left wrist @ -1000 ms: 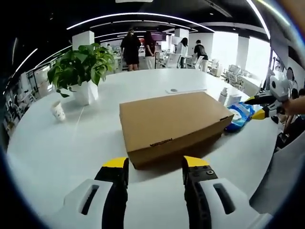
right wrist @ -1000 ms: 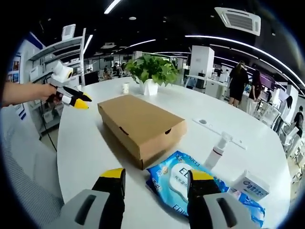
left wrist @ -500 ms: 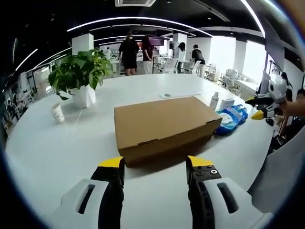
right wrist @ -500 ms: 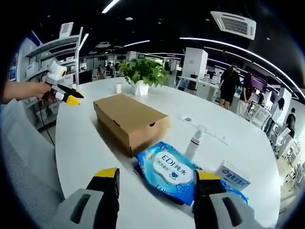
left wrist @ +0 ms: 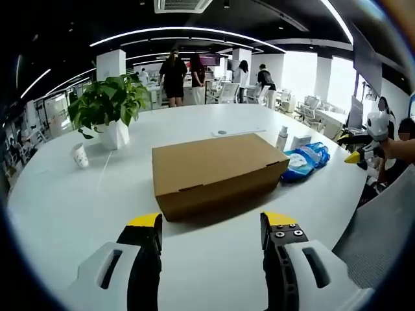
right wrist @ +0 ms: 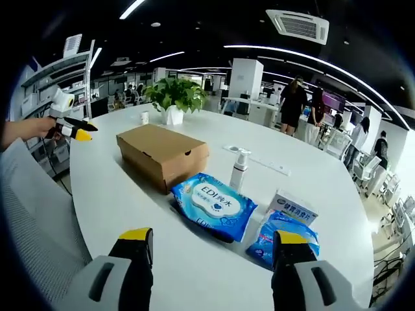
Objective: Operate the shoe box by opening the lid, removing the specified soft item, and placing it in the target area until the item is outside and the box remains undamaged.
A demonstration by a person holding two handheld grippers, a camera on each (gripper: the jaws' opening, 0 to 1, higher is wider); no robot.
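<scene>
A brown cardboard shoe box (left wrist: 214, 170) lies with its lid down in the middle of the white round table (left wrist: 65, 207); in the right gripper view the shoe box (right wrist: 162, 154) sits left of centre. My left gripper (left wrist: 211, 223) is open just short of the box's near side, holding nothing. My right gripper (right wrist: 211, 238) is open over bare table, short of a blue wipes pack (right wrist: 213, 205). The right gripper (left wrist: 358, 147) comes into the left gripper view at the far right. The left gripper (right wrist: 68, 127) shows at the far left of the right gripper view.
A potted plant (left wrist: 107, 107) and a paper cup (left wrist: 80, 155) stand left of the box. Right of it lie the blue wipes pack (left wrist: 305, 161), a pump bottle (right wrist: 238, 170), a small white carton (right wrist: 290, 208) and a second blue pack (right wrist: 279, 236). People stand far behind.
Both cameras have pulled back from the table, so the box looks smaller. More items right of the box have come into the right gripper view. Both grippers stay open.
</scene>
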